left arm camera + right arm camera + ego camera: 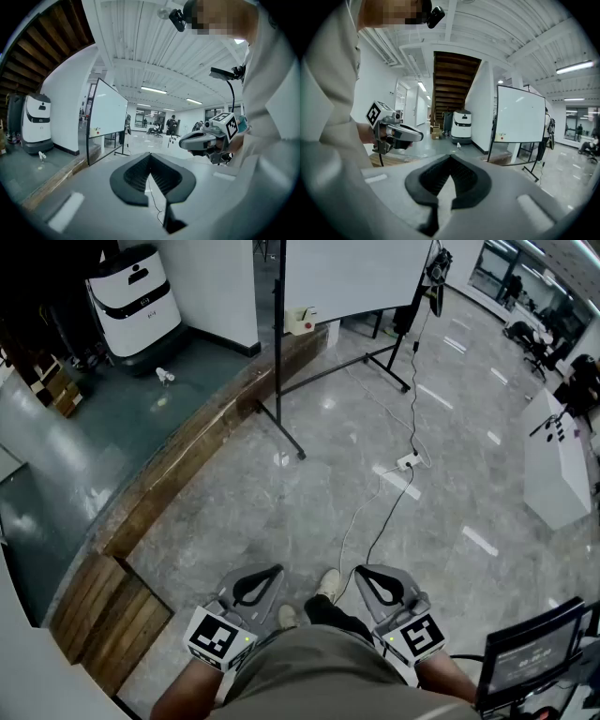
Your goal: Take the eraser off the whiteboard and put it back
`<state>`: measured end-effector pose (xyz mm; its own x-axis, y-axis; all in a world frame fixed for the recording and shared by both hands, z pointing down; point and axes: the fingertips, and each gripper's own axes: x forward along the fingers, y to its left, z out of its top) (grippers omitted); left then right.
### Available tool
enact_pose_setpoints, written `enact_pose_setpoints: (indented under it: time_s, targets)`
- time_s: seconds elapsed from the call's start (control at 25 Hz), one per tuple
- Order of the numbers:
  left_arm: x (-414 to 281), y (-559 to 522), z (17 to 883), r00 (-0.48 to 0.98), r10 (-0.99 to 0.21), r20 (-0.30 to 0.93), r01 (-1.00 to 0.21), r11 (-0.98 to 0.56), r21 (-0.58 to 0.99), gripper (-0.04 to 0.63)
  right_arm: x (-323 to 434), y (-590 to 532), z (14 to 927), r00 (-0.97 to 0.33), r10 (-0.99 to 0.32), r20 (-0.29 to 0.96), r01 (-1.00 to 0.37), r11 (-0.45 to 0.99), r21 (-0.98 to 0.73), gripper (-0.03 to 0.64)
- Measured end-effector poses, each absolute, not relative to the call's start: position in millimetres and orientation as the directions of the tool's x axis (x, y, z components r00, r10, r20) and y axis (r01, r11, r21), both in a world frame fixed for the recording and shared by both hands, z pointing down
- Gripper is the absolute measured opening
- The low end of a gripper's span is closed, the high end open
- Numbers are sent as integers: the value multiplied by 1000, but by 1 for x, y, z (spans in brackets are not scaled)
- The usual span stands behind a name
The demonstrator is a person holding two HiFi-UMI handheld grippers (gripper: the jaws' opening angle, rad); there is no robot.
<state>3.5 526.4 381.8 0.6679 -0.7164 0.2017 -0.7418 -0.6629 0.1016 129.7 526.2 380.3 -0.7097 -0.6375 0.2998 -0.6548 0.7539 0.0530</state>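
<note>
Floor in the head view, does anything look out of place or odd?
A loose cable trails across the floor from a power strip toward the person's shoe, and a small white item lies near the white service robot.

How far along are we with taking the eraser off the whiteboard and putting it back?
Nothing looks done yet. The left tool and right tool are shut and empty at the person's waist. The whiteboard stands across the floor, a small pale object, probably the eraser, at its lower corner. Left: approach, take it off, put it back.
</note>
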Motion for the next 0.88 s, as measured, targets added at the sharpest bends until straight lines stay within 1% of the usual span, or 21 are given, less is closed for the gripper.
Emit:
enact_pose_setpoints:
  time_s: [0.16,0.28,0.44,0.56,0.68,0.88]
  targets:
    - [-1,526,383,671,-704,231,-736,-671,90,2,132,523,383,-687,-635,352,-655,752,77,2]
    - [-5,529,386,669,-712,212,-739,-666,98,2,129,526,384,-685,-624,377,-647,759,80,2]
    - [-18,530,385,649,-732,209,-758,-646,91,2,117,526,385,-701,-608,373,-628,774,79,2]
    - [-24,533,388,637,-740,215,-768,-633,99,2,109,525,383,-720,-605,338,-620,781,78,2]
    - [-29,534,387,629,-746,218,-775,-625,99,2,106,524,383,-722,-597,350,-615,785,70,2]
    - [-36,534,388,610,-763,213,-790,-606,94,2,98,523,388,-755,-565,335,-582,811,56,2]
